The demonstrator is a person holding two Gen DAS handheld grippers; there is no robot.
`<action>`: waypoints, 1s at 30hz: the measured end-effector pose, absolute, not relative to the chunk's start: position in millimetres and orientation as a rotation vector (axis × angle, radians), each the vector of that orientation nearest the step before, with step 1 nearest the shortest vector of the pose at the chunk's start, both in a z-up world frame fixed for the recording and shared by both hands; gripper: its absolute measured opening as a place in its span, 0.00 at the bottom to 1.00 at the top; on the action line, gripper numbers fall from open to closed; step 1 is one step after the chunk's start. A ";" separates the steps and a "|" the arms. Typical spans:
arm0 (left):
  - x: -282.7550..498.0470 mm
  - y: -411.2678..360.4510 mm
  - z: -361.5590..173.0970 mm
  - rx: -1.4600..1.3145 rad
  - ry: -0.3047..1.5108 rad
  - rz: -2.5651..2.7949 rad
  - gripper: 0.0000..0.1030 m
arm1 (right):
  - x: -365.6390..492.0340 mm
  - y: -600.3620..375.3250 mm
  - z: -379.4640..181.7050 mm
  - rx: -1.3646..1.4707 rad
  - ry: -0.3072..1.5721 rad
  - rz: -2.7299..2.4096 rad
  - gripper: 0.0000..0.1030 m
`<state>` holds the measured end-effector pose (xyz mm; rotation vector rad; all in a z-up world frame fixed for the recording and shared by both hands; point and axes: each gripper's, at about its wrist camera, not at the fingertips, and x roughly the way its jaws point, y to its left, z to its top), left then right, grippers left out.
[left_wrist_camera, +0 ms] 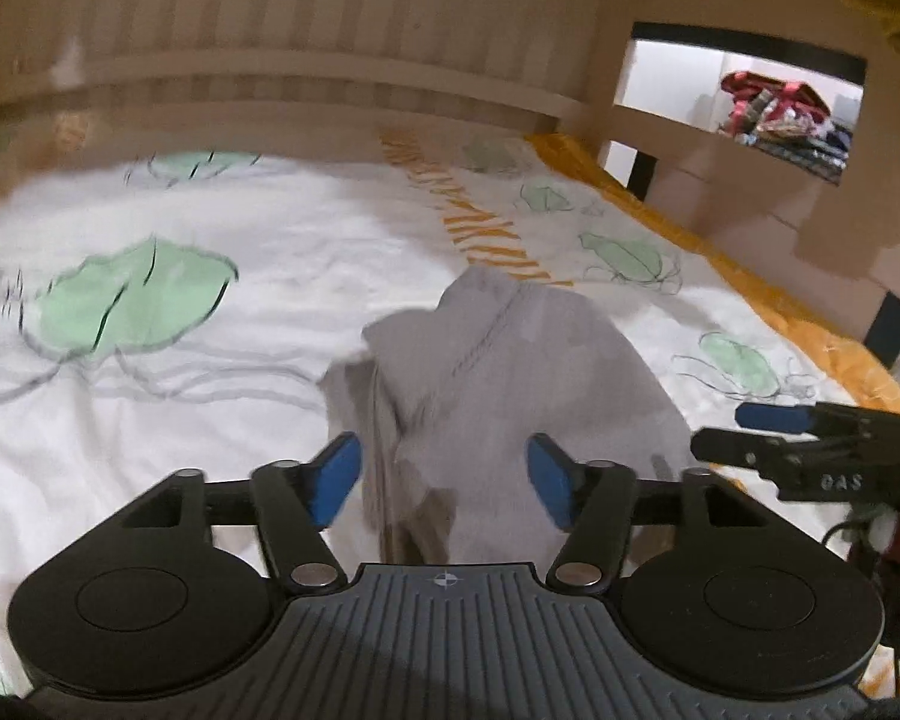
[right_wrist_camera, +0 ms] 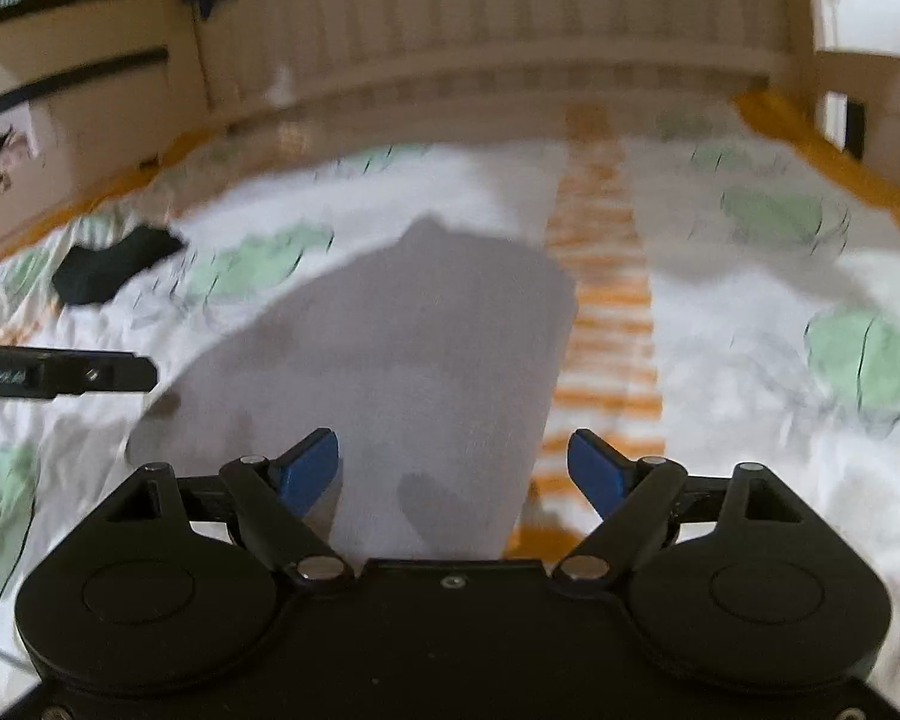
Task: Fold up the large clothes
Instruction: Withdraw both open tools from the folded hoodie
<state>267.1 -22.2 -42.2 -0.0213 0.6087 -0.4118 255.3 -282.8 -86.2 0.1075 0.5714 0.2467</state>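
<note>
A grey garment (left_wrist_camera: 510, 372) lies bunched on the bed, with a seam running down it and folds at its near end. My left gripper (left_wrist_camera: 444, 480) is open, its blue pads on either side of the garment's near folds, gripping nothing. In the right wrist view the same garment (right_wrist_camera: 402, 348) spreads flatter, narrowing towards the camera. My right gripper (right_wrist_camera: 453, 471) is open over its near end, pads apart and empty. The right gripper also shows at the right edge of the left wrist view (left_wrist_camera: 774, 438).
The bed has a white sheet (left_wrist_camera: 240, 420) with green leaf prints, an orange stripe (right_wrist_camera: 606, 324) and an orange border. A dark cloth (right_wrist_camera: 114, 267) lies at the far left. A wooden headboard (left_wrist_camera: 330, 30) stands behind. Shelves with folded clothes (left_wrist_camera: 780, 114) stand at right.
</note>
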 end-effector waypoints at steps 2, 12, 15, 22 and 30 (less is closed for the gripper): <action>279.0 -31.2 -45.5 -0.015 0.608 -0.395 0.60 | 270.7 -286.8 -89.1 0.132 0.564 0.211 0.83; 327.3 -23.3 -90.8 -0.080 0.761 -0.235 0.79 | 297.7 -262.9 -121.8 0.146 0.633 0.171 0.89; 318.7 -22.5 -82.7 -0.090 0.762 -0.234 0.79 | 298.0 -260.4 -119.9 0.159 0.649 0.172 0.90; 271.4 -24.6 -40.0 -0.066 0.707 -0.212 0.80 | 264.6 -274.1 -89.0 0.172 0.600 0.160 0.97; 206.9 -47.5 -9.5 0.021 0.700 -0.168 0.81 | 197.8 -277.8 -55.2 0.213 0.583 0.118 0.99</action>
